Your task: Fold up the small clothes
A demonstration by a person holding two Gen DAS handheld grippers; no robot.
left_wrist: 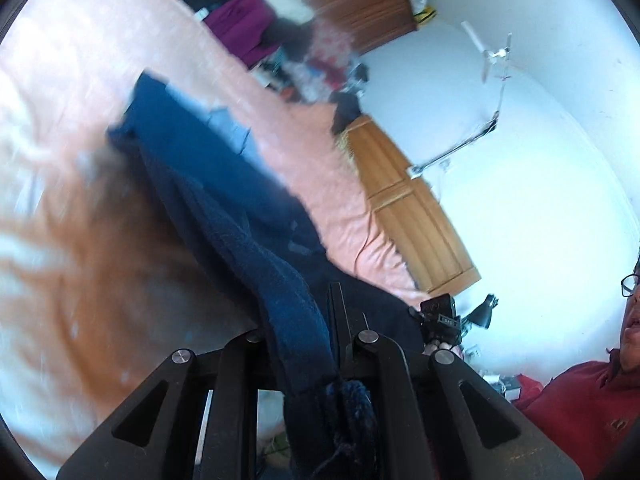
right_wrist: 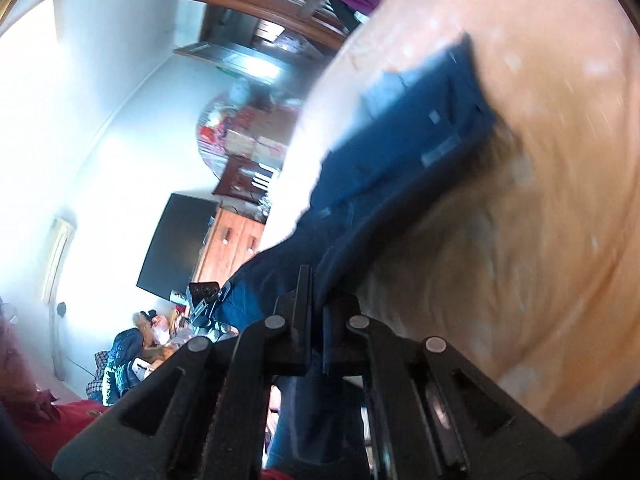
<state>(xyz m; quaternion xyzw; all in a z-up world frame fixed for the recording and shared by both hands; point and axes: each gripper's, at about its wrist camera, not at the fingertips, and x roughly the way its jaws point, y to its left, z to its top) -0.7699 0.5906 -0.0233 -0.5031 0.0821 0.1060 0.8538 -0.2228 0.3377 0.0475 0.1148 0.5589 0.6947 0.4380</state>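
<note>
Jaws, both grippers: left gripper (left_wrist: 320,340) and right gripper (right_wrist: 318,304) are pinching the navy garment (left_wrist: 224,184), lifting it over the bed (left_wrist: 80,240). Next, likely: laying it flat.

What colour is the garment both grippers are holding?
Dark navy blue garment; clearest in the left wrist view.

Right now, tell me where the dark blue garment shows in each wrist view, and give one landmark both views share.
Left wrist view: the dark blue garment runs from the centre-left down into the shut jaws at the bottom centre.
Right wrist view: the garment runs from the upper right down into the shut jaws at the bottom centre.
Shared landmark: the peach bedspread beneath it.
</note>
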